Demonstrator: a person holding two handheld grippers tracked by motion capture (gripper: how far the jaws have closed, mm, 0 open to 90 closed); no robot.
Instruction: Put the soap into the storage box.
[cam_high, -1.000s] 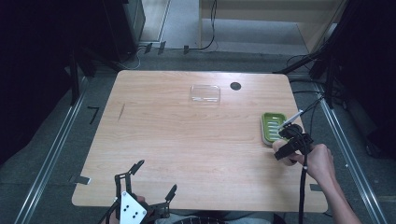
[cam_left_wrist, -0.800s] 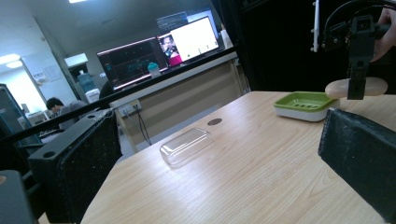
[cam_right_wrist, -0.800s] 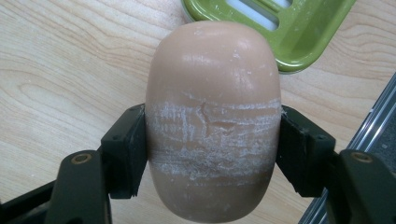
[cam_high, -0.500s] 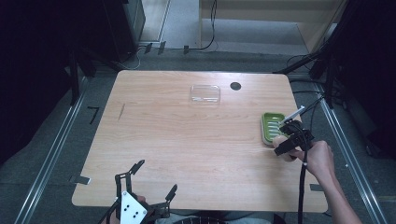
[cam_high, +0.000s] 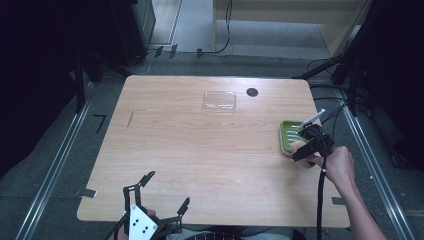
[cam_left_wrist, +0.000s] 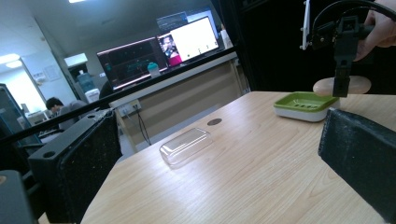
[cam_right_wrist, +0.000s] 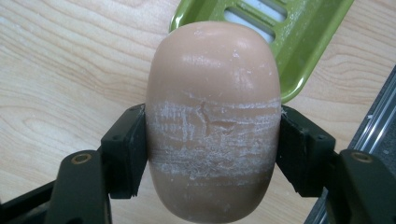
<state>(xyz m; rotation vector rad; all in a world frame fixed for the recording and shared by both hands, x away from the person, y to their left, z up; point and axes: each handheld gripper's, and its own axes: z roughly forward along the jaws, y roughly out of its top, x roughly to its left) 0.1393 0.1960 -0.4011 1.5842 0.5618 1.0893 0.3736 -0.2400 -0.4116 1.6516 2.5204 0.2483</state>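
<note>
A tan oval soap bar (cam_right_wrist: 212, 121) is clamped between the jaws of my right gripper (cam_right_wrist: 212, 149), held just above the table beside the near end of a green soap dish (cam_right_wrist: 275, 32). In the high view the right gripper (cam_high: 306, 149) hangs at the table's right edge over the dish (cam_high: 287, 136). From the left gripper view the soap (cam_left_wrist: 362, 85) sits just behind the dish (cam_left_wrist: 304, 105). My left gripper (cam_high: 159, 200) rests at the table's near edge, jaws wide apart and empty.
A clear plastic lid (cam_high: 220, 100) lies at the far middle of the table, with a dark round hole (cam_high: 252, 92) to its right. Metal rails run along both sides of the table. A cable (cam_high: 320, 200) trails from the right gripper.
The right gripper with the soap has shifted slightly toward the dish. The left gripper has stayed put.
</note>
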